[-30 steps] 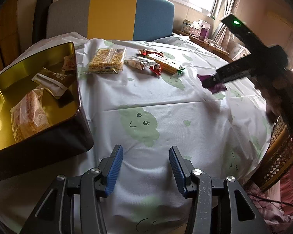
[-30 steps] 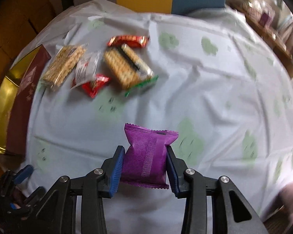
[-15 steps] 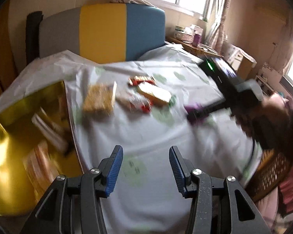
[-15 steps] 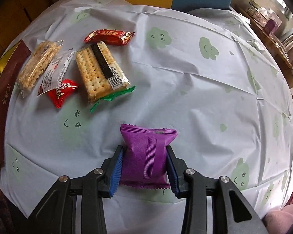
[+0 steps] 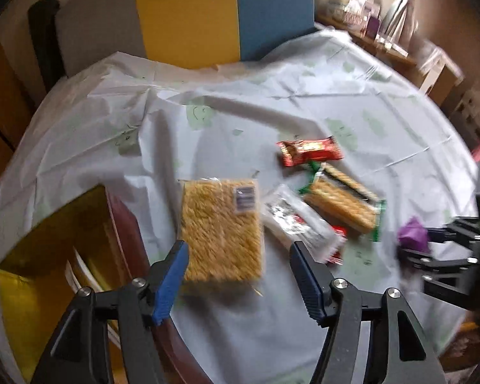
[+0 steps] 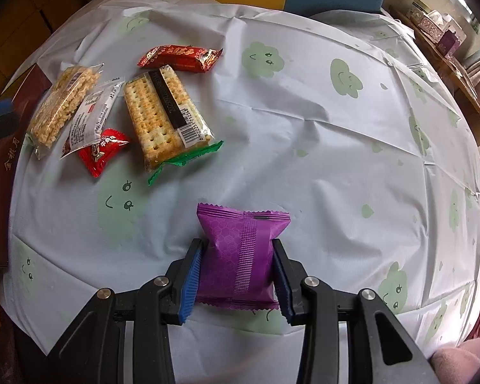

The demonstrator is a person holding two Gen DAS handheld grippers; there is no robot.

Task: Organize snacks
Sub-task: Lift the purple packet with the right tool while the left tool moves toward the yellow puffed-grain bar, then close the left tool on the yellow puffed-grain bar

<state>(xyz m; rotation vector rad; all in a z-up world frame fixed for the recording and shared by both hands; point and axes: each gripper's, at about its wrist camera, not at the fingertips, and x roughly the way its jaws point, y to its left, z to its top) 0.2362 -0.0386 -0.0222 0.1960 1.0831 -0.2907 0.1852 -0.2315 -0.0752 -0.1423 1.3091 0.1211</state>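
Observation:
My right gripper (image 6: 236,249) is shut on a purple snack packet (image 6: 240,252), held just above the tablecloth; the same packet (image 5: 412,233) shows in the left wrist view. My left gripper (image 5: 236,249) hovers over the yellow puffed-rice cake pack (image 5: 220,227), its jaws opening, with nothing pressed between them. Beside that pack lie a white sachet (image 5: 294,220), a cracker pack (image 5: 342,204), a small red candy (image 6: 102,150) and a long red bar (image 5: 308,150). The gold-lined box (image 5: 48,256) sits at the left with snacks inside.
A round table under a white cloth with green smiley clouds (image 6: 336,147) carries everything. A chair with grey, yellow and blue panels (image 5: 188,16) stands behind it. A cluttered side shelf (image 6: 441,32) is at the far right.
My left gripper swept from beside the box over to the snack pile and its jaws spread wider. The right gripper kept hold of the purple packet and barely shifted.

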